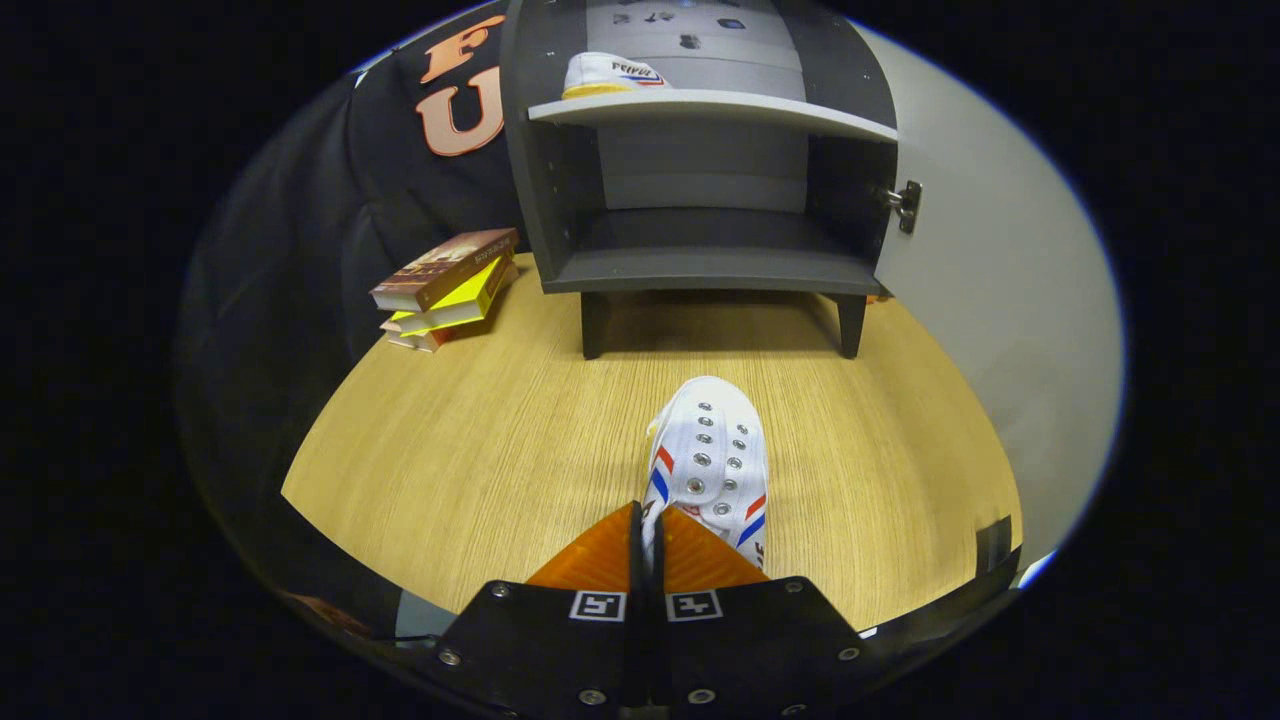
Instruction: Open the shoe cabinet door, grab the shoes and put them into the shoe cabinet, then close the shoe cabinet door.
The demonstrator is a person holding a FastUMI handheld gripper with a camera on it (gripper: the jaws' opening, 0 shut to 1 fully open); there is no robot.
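Observation:
A white sneaker (712, 460) with red and blue stripes lies on the wooden table (480, 440), toe pointing toward the cabinet. My gripper (650, 530) is shut on the thin edge of its collar, which shows as a white strip between the two fingers. Beyond the shoe stands the grey shoe cabinet (700, 180) on short legs, its door (1000, 300) swung open to the right. A second white sneaker (608, 75) rests on the cabinet's upper shelf, at its left end. The lower shelf is bare.
A stack of books (445, 290) lies on the table to the left of the cabinet. A metal hinge (905, 205) sticks out at the cabinet's right edge. The black cloth wall hangs behind and to the left.

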